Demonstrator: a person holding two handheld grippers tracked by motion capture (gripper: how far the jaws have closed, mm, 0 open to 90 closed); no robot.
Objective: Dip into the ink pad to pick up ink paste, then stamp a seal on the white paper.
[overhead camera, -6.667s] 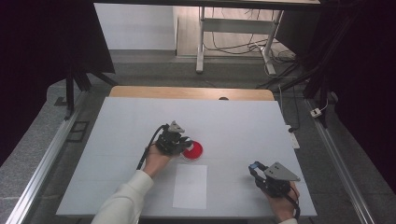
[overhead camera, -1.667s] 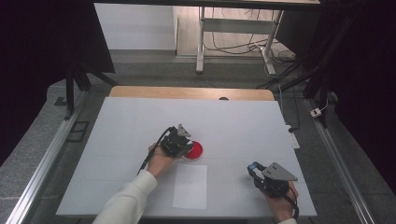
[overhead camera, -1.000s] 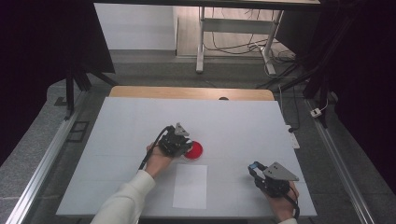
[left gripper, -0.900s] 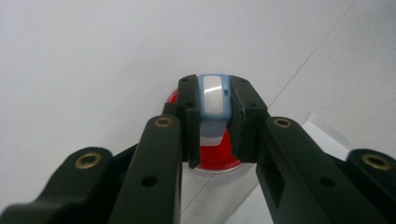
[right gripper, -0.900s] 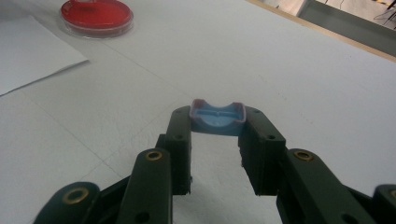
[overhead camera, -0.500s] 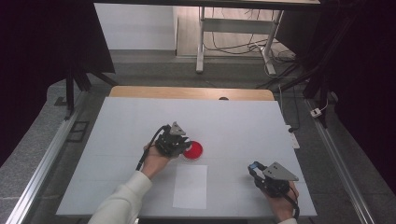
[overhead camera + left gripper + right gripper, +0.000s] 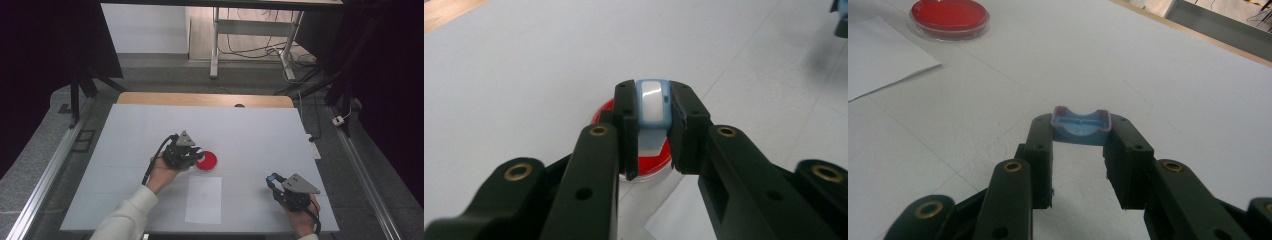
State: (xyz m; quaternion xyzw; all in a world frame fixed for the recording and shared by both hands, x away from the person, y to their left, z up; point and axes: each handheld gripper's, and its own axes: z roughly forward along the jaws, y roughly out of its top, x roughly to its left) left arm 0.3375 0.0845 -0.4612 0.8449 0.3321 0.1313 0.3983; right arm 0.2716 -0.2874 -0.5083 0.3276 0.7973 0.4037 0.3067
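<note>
The left gripper [image 7: 653, 131] is clenched on a small blue-and-white piece [image 7: 653, 101], pinched upright between the tips of its jaws. It hangs right over a red dish [image 7: 659, 157], which sits on the bench [image 7: 125, 140] just beyond the top edge of a paper sheet [image 7: 204, 199]. In the high view the same gripper [image 7: 192, 154] overlaps the dish's [image 7: 207, 160] left rim, with the hand [image 7: 161, 172] behind it.

The grip is narrow and only at the tips. If the piece is smooth plastic, as it looks, it could pivot or squirt out when pressed against anything, and drop into the red surface. A tilt of the wrist would bring a jaw tip onto the rim; the dish looks light and might slide or tip. Whether a lid covers it I cannot tell; if not, a touch would mar what is inside.

The right gripper [image 7: 1079, 145] is likewise clenched, grasping a blue cap-like piece [image 7: 1081, 124] at the very ends of its jaws, low over bare bench and well apart from the dish [image 7: 950, 17]. In the high view it [image 7: 274, 181] sits near the front right corner. The cap looks bowed in the grip, so a harder squeeze could pop it free, and it might roll off the near edge.
</note>
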